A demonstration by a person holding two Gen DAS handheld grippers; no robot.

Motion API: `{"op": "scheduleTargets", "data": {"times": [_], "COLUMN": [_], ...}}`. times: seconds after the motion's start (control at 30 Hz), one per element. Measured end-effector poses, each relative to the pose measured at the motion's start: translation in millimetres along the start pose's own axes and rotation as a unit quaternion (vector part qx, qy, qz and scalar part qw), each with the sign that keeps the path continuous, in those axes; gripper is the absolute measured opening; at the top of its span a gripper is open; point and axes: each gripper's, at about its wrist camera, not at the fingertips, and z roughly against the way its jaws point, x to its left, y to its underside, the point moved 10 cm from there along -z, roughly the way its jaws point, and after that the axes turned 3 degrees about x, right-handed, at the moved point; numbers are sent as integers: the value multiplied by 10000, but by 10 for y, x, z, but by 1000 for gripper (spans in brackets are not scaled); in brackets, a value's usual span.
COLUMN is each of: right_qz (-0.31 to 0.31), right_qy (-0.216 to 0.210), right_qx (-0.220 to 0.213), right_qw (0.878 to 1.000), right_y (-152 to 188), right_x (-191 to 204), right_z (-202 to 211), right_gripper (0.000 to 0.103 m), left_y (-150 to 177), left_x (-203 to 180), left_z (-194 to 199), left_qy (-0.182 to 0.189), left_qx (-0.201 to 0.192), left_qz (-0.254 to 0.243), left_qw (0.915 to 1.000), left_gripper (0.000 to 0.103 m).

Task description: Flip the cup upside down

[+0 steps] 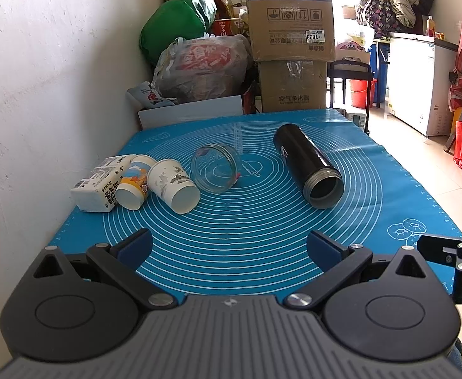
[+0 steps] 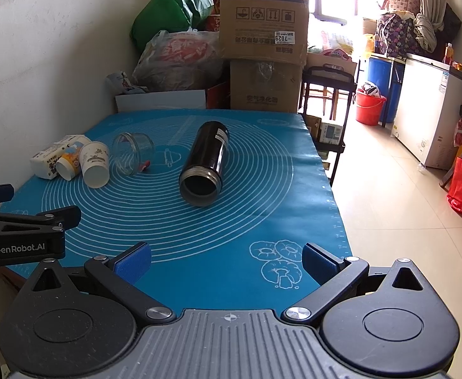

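Note:
Several cups lie on their sides on the blue mat (image 1: 246, 237). A black flask (image 1: 308, 165) points its open mouth toward me; it also shows in the right wrist view (image 2: 205, 162). A clear glass jar (image 1: 215, 167) (image 2: 133, 153) lies left of it. Two paper cups lie further left, a white one (image 1: 172, 184) (image 2: 94, 164) and one with an orange print (image 1: 134, 181) (image 2: 69, 165). My left gripper (image 1: 229, 244) is open and empty above the mat's near edge. My right gripper (image 2: 226, 260) is open and empty, to the right of the left gripper (image 2: 22, 218).
A white carton (image 1: 96, 186) lies against the wall at the mat's left. Stacked cardboard boxes (image 1: 289, 31) and bags (image 1: 199, 63) stand behind the table. The table's right edge drops to a tiled floor (image 2: 404, 221) with a white freezer (image 2: 433, 117) and red bucket (image 2: 369, 107).

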Motion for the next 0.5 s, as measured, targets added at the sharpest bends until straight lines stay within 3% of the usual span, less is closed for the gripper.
{"op": "scheduleTargets", "data": {"times": [0.5], "right_qz": [33], "right_qy": [2], "right_qx": [23], "right_qw": [10000], "right_y": [17], "right_x": [21], "right_z": [-25], "right_gripper": [103], "left_y": [1], "left_x": [-1], "left_z": [1], "left_qy": [-1], "left_qx": [19], "left_qz": [-21], "left_qw": [10000], "left_gripper": [102]}}
